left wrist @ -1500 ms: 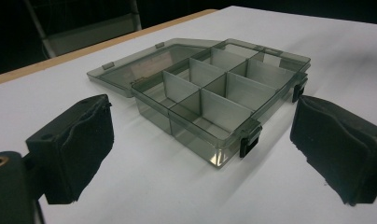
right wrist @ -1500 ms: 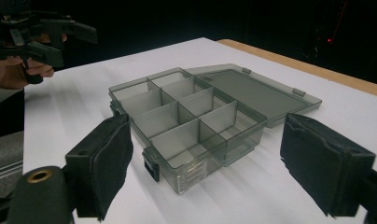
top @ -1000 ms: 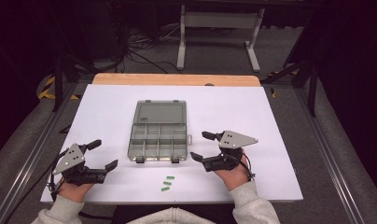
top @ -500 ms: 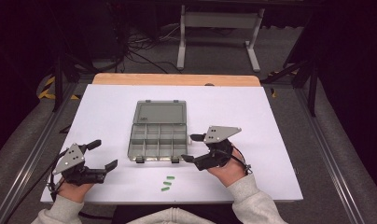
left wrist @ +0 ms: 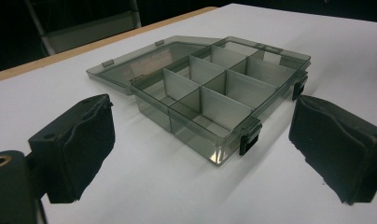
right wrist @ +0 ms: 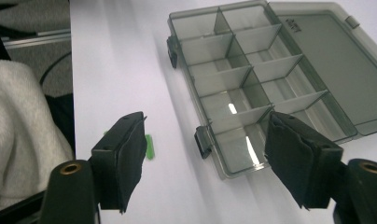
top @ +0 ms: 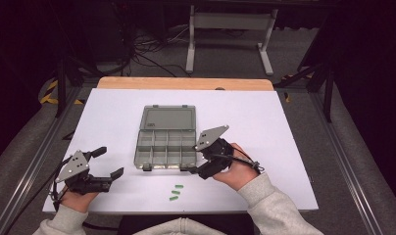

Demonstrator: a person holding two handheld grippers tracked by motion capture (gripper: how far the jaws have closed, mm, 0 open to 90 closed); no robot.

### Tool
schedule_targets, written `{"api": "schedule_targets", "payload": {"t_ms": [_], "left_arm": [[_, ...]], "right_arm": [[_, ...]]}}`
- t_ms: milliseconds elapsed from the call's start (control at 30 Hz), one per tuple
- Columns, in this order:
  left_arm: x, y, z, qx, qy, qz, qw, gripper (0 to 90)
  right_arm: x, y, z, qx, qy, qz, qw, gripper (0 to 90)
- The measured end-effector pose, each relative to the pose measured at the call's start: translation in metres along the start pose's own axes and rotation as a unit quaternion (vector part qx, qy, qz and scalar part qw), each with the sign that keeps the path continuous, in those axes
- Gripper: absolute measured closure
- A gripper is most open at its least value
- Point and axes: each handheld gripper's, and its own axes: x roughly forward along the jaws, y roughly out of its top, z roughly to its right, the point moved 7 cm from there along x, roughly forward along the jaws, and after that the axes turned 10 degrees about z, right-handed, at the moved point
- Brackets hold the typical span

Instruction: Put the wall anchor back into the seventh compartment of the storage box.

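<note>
I sit at a white bench [top: 284, 127] with a wooden strip along its far edge. Near the middle, a little toward my side, lies a smoky grey plastic organizer box [top: 165, 147], open, its lid [top: 167, 118] folded flat toward the far edge. A faint embossed mark shows on the lid in the right gripper view, too blurred for me to read; I see no other writing.

My left gripper [top: 104, 162] rests near the near left corner, well apart from the box, its jaws spread wide with nothing between them. In the left gripper view the box [left wrist: 210, 93] sits ahead between the two pads, its dividers and black latches facing me.

My right gripper [top: 202, 155] hovers just beside the box's near right corner, turned on its side. Its jaws have just been closing but stand apart, gripping nothing; in the right gripper view they straddle that corner of the box [right wrist: 252, 88] from above.

Three small green pieces [top: 175, 192] lie close to the near edge, in front of the box and near my right gripper.
</note>
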Motion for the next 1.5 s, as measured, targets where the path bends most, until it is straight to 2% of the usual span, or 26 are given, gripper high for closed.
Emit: {"api": "schedule_targets", "payload": {"t_ms": [133,167,200,400,467,567,767,1033,1200,1500], "left_arm": [[0.000,0.000,0.000,0.001,0.001,0.000,1.0000,7.6],[0.000,0.000,0.000,0.001,0.001,0.000,1.0000,7.6],[0.001,-0.001,0.000,-0.003,-0.002,-0.003,1.0000,7.6],[0.001,-0.002,0.000,-0.003,-0.003,-0.006,1.0000,7.6],[0.001,-0.001,0.000,-0.002,-0.003,-0.006,1.0000,7.6],[0.001,-0.001,0.000,-0.003,-0.001,-0.003,1.0000,7.6],[0.001,-0.001,0.000,-0.003,-0.003,-0.006,1.0000,7.6],[0.001,-0.001,0.000,-0.004,-0.003,-0.005,1.0000,7.6],[0.001,-0.001,0.000,-0.003,-0.002,-0.006,1.0000,7.7],[0.001,-0.001,0.000,-0.003,-0.003,-0.005,1.0000,7.7]], "right_arm": [[0.002,0.001,-0.001,-0.002,0.009,-0.031,0.9995,29.8],[0.002,0.001,-0.001,-0.002,0.009,-0.031,0.9995,29.8],[0.004,0.001,-0.001,-0.002,0.017,-0.048,0.9987,29.7],[0.012,-0.003,-0.006,-0.006,0.027,-0.077,0.9966,29.9],[0.016,-0.005,-0.006,-0.012,0.035,-0.090,0.9952,30.1],[0.021,-0.010,-0.010,-0.009,0.044,-0.125,0.9912,30.7],[0.024,-0.012,-0.012,-0.009,0.049,-0.139,0.9890,32.3],[0.032,-0.011,-0.016,-0.010,0.054,-0.129,0.9902,38.5],[0.046,-0.017,-0.021,-0.013,0.063,-0.127,0.9897,42.7],[0.060,-0.024,-0.028,-0.009,0.073,-0.136,0.9880,46.8]]}}
